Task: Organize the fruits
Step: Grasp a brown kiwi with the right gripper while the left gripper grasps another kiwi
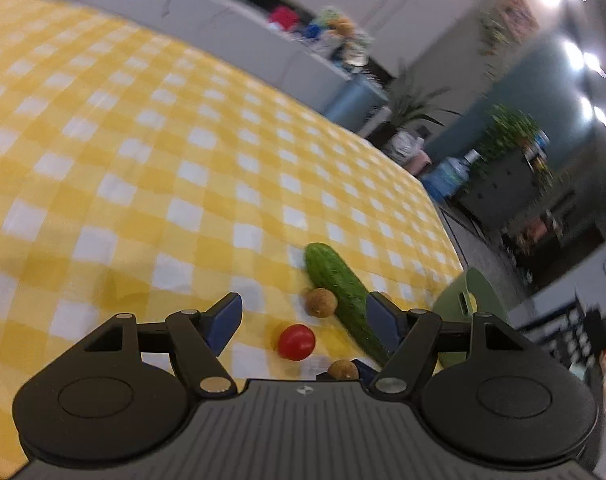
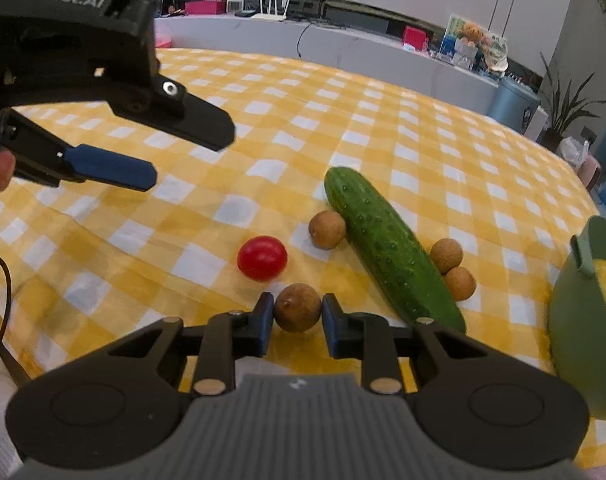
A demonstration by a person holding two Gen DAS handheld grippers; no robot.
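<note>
The right tongs were pinched on a brown longan sitting on the desk, just nearer than the tomato & left of the cucumber, whose long axis ran diagonally away. The green bowl lay right of the cucumber. The left tongs hung wide, empty, farther off.

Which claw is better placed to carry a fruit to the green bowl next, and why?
Right. The right claw is shut on a longan, with the green bowl close on its right; the left claw hangs open and empty above the table.
</note>
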